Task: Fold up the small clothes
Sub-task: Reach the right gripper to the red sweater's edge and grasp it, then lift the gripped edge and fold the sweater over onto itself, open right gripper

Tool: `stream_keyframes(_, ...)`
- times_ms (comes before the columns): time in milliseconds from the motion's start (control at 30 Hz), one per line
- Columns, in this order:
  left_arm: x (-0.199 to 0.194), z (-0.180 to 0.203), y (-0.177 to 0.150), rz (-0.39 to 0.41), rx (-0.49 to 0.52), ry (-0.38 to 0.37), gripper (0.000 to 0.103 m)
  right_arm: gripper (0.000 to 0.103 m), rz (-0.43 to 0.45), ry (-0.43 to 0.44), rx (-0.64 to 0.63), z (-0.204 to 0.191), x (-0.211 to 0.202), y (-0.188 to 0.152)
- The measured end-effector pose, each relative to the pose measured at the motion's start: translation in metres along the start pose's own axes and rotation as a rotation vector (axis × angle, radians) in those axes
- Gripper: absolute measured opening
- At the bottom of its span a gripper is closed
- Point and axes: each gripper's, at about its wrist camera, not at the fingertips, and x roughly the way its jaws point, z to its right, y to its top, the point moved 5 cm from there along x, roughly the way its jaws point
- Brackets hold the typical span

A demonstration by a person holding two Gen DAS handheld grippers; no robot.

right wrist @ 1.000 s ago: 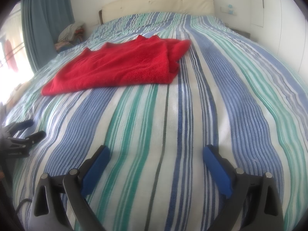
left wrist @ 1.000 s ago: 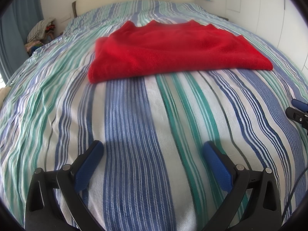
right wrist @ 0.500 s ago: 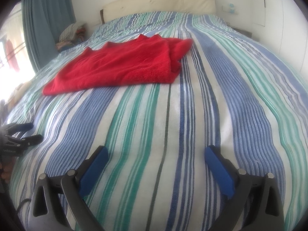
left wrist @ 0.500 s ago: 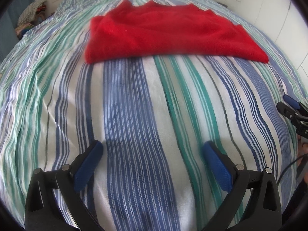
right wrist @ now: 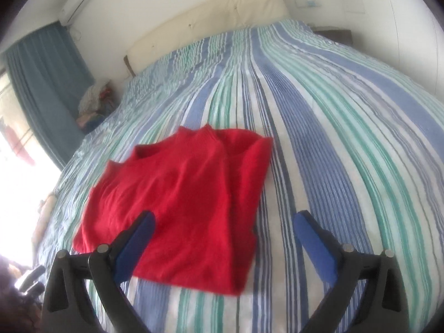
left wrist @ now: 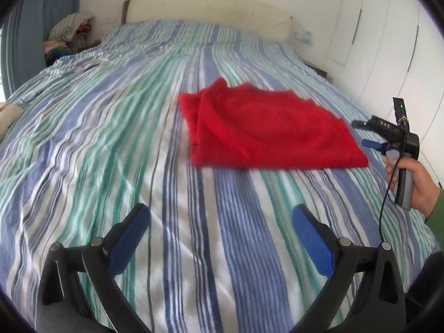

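Note:
A red folded garment (left wrist: pixel 266 130) lies flat on the striped bedspread (left wrist: pixel 111 144), ahead and to the right of my left gripper (left wrist: pixel 220 216). That gripper is open and empty and hovers over bare bedspread. In the right wrist view the same garment (right wrist: pixel 188 194) fills the lower middle. My right gripper (right wrist: pixel 223 222) is open above its near right part, with the left finger (right wrist: pixel 138 233) over the red cloth and the right finger (right wrist: pixel 310 236) over the stripes. A hand (left wrist: pixel 421 186) holds the right gripper (left wrist: pixel 369 136) beside the garment's right edge.
A cream headboard (left wrist: pixel 211 8) stands at the far end of the bed. A pile of clothes (left wrist: pixel 69 33) sits at the far left beside a blue curtain (right wrist: pixel 47 83). White wardrobe doors (left wrist: pixel 388 41) line the right side.
The right gripper has moved up over the garment's near right corner. The left wrist view has pulled back and lifted, so the garment now looks farther off and to the right. Both grippers stay open.

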Motion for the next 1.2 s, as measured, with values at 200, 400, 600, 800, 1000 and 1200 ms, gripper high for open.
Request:
stream_keyframes(200, -0.005, 0.002, -0.010, -0.001, 0.158, 0.069, 0.102, 0.058, -0.117, 0.001, 0.121, 0.007, 0.071, -0.005)
stream_keyframes(400, -0.024, -0.001, 0.002, 0.046, 0.181, 0.090, 0.102, 0.010, -0.107, 0.023, 0.120, -0.035, 0.050, 0.026)
stream_keyframes(600, -0.021, -0.046, 0.009, -0.012, -0.028, 0.057, 0.102, 0.010, -0.100, 0.137, -0.017, -0.160, 0.040, 0.057)
stream_keyframes(800, -0.027, -0.090, 0.008, 0.017, -0.124, 0.151, 0.102, 0.010, -0.186, 0.210, -0.140, -0.278, 0.097, 0.026)
stream_keyframes(1000, -0.025, -0.113, 0.003, -0.006, -0.191, 0.169, 0.102, 0.044, -0.355, 0.422, -0.020, -0.314, 0.162, -0.033)
stream_keyframes(1200, -0.029, -0.113, 0.005, -0.024, -0.217, 0.103, 0.102, 0.048, -0.303, 0.588, -0.033, -0.297, 0.119, -0.029)
